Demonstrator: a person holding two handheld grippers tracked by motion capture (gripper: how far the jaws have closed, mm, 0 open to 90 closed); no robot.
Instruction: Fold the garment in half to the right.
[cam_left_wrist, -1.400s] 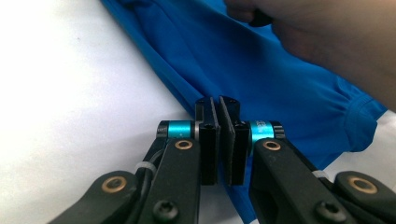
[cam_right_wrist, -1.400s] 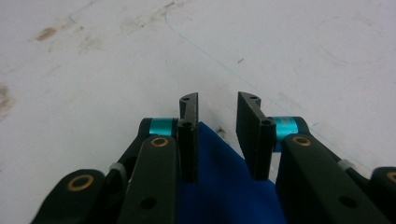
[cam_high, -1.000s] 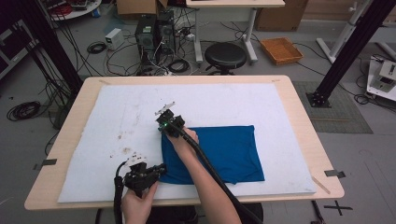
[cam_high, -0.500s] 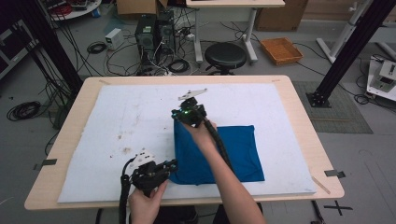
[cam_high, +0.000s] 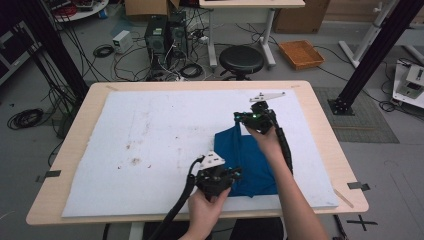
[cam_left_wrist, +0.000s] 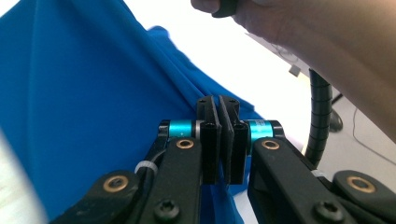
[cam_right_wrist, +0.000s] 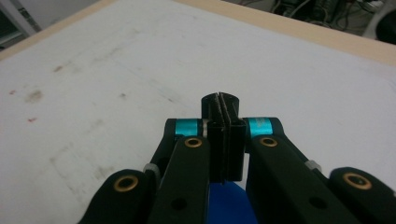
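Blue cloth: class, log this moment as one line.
left tongs: shut on cloth | right tongs: shut on cloth | cloth: part lifted off mat

A grey floor (cam_high: 350, 60) surrounds the wooden table (cam_high: 320, 125). Beyond its far edge stand a black stool (cam_high: 241, 59), computer towers (cam_high: 162, 35) amid tangled cables (cam_high: 102, 51), and an orange tray (cam_high: 301, 53) farther right.

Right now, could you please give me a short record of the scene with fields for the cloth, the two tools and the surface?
cloth: blue cloth, partly lifted and bunched, on the right half of the mat
left tool: left tool shut on the cloth's near edge
right tool: right tool shut on the cloth's far corner, raised above the mat
surface: white mat with brown stains, on a wooden table
beyond the table: black stool
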